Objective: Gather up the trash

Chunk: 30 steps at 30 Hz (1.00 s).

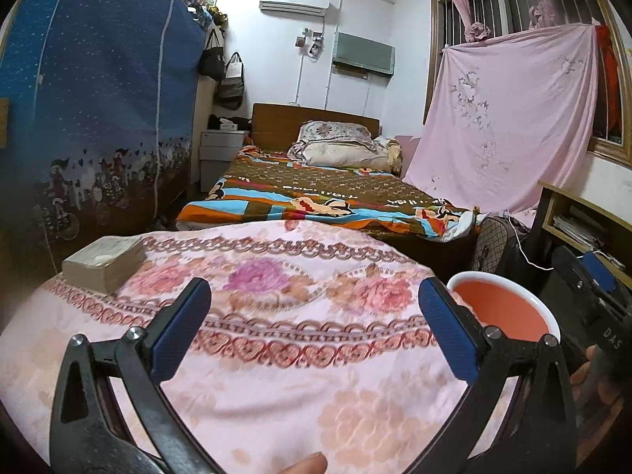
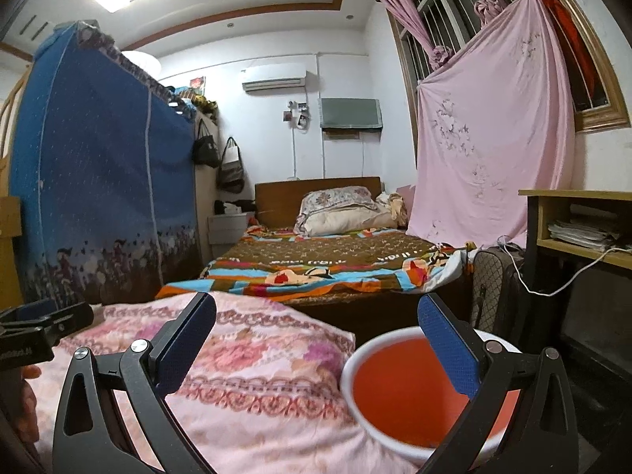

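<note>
A flat cardboard box (image 1: 103,262) lies on the far left of a surface covered with a pink floral cloth (image 1: 284,316). My left gripper (image 1: 314,330) is open and empty above the cloth, to the right of and nearer than the box. An orange bin with a white rim (image 2: 414,395) stands off the cloth's right edge; it also shows in the left wrist view (image 1: 509,308). My right gripper (image 2: 316,347) is open and empty, its right finger over the bin's mouth. The box is not in the right wrist view.
A bed with a patterned cover (image 1: 316,193) lies beyond the cloth. A blue fabric wardrobe (image 1: 91,98) stands at left. A pink sheet (image 2: 493,138) hangs at right, next to a wooden desk (image 2: 584,233) and a suitcase (image 2: 493,292).
</note>
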Available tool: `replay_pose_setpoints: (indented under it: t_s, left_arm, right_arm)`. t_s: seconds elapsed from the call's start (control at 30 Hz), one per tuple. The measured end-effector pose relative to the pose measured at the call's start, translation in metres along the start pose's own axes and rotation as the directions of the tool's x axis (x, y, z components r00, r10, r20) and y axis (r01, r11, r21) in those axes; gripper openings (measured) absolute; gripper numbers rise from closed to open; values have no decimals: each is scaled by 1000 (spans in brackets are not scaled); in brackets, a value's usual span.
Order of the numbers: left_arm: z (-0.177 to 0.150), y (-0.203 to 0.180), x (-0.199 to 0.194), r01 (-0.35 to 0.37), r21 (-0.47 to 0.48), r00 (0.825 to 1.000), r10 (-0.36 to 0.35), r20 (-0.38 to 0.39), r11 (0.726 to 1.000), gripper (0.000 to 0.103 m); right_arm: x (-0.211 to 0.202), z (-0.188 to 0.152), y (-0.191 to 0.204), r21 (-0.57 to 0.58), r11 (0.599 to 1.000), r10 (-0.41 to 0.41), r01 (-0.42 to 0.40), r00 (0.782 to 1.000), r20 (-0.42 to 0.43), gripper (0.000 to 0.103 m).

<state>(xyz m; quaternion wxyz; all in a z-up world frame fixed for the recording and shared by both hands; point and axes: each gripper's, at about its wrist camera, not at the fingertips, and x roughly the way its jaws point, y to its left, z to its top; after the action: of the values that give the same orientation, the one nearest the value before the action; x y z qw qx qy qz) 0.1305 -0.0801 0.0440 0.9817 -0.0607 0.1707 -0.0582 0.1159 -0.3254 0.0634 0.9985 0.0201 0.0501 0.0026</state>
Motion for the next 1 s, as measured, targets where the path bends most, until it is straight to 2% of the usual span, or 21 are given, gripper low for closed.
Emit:
replay_pose_setpoints:
  t_s: [0.43,0.73,1.0]
  left_arm:
    - [-29,13,-32,-27,39,999,26,38,999,91]
    - [-46,16,-39,-40,68,997,36,61,997,91]
    - [-50,17,-41,-39,69,996,33,78,997,91]
  right_arm:
    - [-43,-32,22,-17,999,-33,33,999,-3,103]
    - [-48,-44,27,-26,999,-46,46,999,17,103]
    - [-45,-53,31,-35,999,-42,42,999,-3,103]
